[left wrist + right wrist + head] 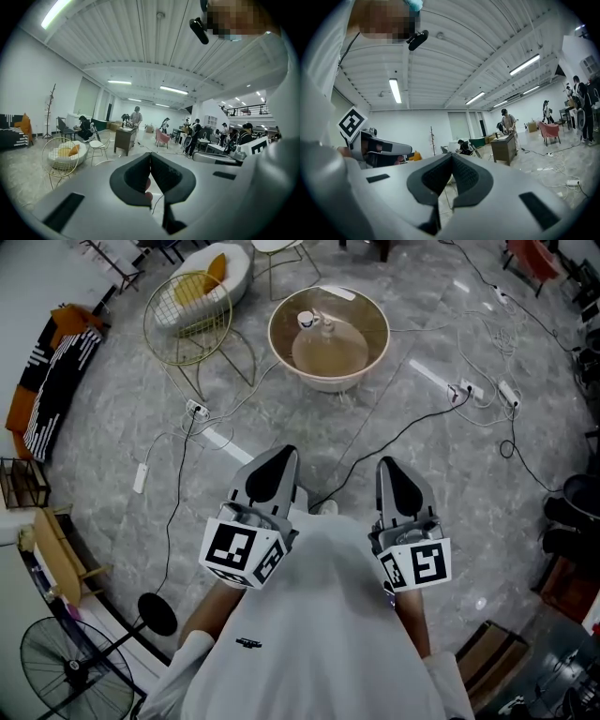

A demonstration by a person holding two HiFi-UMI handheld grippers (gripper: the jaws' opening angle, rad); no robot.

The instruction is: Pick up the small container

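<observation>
The small container [307, 320], white and cup-like, stands on a round beige table [361, 367] far ahead on the floor in the head view. Beside it is a clear glass item, too faint to identify. Both grippers are held close to the person's body, well short of the table. The left gripper [281, 456] has its dark jaws pressed together with nothing between them, as the left gripper view [150, 155] also shows. The right gripper [389, 467] is likewise shut and empty [451, 158]. Neither gripper view shows the container.
A gold wire chair [192, 310] with a yellow cushion stands left of the table. Cables and power strips [464, 390] lie across the grey floor. A fan [75, 676] is at lower left and a striped sofa [52, 381] at left. People and a dark cabinet [125, 139] are far off.
</observation>
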